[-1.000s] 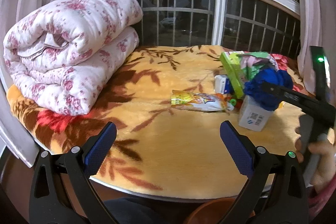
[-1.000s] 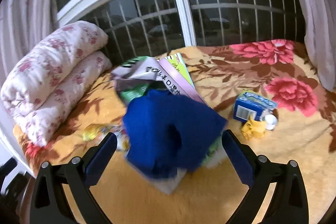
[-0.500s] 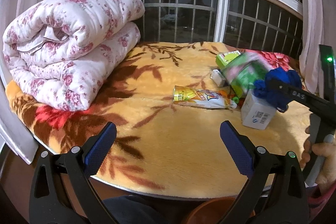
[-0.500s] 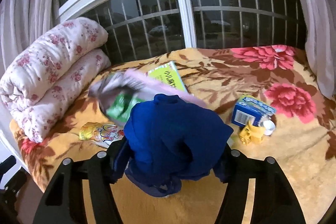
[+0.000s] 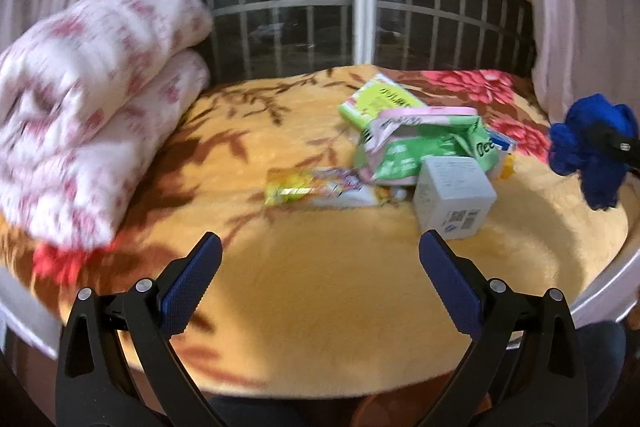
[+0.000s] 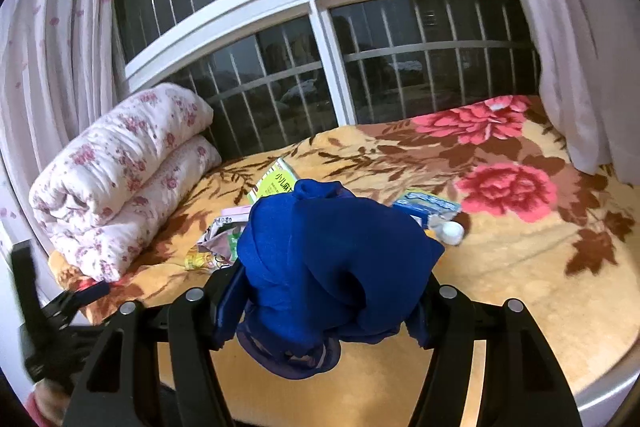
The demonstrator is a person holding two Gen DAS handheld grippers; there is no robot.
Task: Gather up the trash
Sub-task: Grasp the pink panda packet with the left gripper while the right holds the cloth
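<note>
My right gripper [image 6: 324, 307] is shut on a crumpled blue cloth [image 6: 332, 267] and holds it above the blanket; the cloth also shows at the right edge of the left wrist view [image 5: 592, 147]. My left gripper [image 5: 320, 279] is open and empty over the near part of the blanket. Trash lies mid-blanket: a yellow snack wrapper [image 5: 316, 187], a green and pink packet [image 5: 424, 143], a white box [image 5: 454, 201], a lime-green box [image 5: 378, 103]. A blue carton [image 6: 426, 207] and a small white bottle [image 6: 452, 233] lie behind the cloth.
A yellow floral blanket [image 5: 320, 287] covers a round window seat. A rolled pink-flowered quilt [image 5: 88, 107] fills the left side. Barred windows [image 5: 304, 19] and pale curtains [image 6: 580, 47] stand behind. An orange rim [image 5: 376, 407] shows below the seat's front edge.
My right gripper has closed on the blue cloth, lifted it and drawn it back to the right. The packet and white box it covered now lie exposed. The left gripper shifted slightly.
</note>
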